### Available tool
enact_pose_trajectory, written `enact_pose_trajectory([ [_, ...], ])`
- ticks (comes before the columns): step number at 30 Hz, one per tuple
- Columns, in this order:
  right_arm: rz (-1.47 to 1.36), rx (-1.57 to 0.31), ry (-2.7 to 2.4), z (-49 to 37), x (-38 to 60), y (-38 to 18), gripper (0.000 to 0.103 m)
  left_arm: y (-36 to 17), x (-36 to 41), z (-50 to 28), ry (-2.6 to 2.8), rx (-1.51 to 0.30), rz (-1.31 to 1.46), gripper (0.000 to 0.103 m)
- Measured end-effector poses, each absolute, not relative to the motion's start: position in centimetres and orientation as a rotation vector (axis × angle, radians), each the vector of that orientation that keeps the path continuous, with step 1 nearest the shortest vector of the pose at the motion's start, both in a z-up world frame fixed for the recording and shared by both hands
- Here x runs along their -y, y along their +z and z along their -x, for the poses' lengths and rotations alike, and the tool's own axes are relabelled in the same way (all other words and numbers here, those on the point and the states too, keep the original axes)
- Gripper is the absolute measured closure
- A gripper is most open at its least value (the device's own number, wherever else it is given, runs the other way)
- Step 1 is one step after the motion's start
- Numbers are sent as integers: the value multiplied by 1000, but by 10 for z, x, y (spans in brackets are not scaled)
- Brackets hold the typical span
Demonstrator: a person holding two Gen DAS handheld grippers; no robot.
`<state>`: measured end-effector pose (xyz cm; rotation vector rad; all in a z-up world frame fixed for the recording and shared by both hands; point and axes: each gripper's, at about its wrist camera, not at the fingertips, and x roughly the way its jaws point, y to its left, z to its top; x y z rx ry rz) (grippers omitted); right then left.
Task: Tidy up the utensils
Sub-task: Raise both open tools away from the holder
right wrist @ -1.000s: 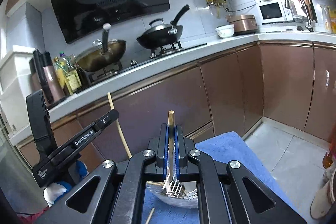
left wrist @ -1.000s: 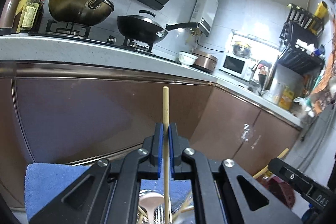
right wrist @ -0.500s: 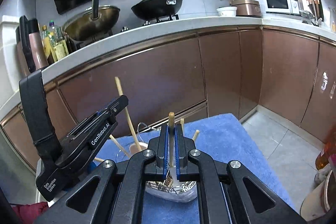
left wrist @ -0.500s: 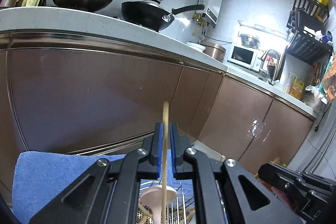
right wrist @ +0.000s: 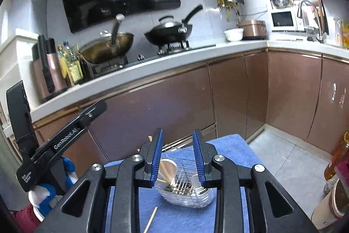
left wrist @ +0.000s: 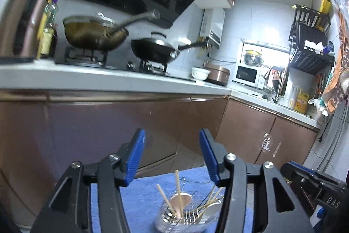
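Above utensil holder (right wrist: 185, 191), left gripper (left wrist: 172, 158), right gripper (right wrist: 177, 156), jaws just parted, empty.

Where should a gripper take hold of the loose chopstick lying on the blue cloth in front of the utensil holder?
Probably mid-shaft, from above, jaws across its length. The chopstick lies flat on the blue cloth, apart from the utensil holder, thin and straight, so only a top-down pinch gets under it. The right gripper is open and nearest.
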<state>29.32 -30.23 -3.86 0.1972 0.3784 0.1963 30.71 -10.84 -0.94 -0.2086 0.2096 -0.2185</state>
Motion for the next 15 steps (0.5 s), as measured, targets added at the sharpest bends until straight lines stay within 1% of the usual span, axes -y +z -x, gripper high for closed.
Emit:
enact_pose_trajectory([
  [2,-195,-360,195,-276,299,-29,68,-2,99,-287,-217,-200,207,51],
  [5,-181,-334,192,-251,291,-16,58,8,87,-260,-211,-194,189,51],
  [7,-172,-317,186,-235,288,-8,56,13,78,-242,-198,-182,189,50],
  [8,-172,-308,184,-228,287,-5,53,15,74,-234,-192,-177,193,50],
  [10,-172,-288,176,-211,284,1,49,19,64,-218,-176,-168,203,45],
  [13,-167,-269,166,-191,280,6,39,25,49,-195,-145,-152,206,43],
  [15,-168,-256,158,-179,278,8,28,28,44,-182,-120,-146,187,41],
])
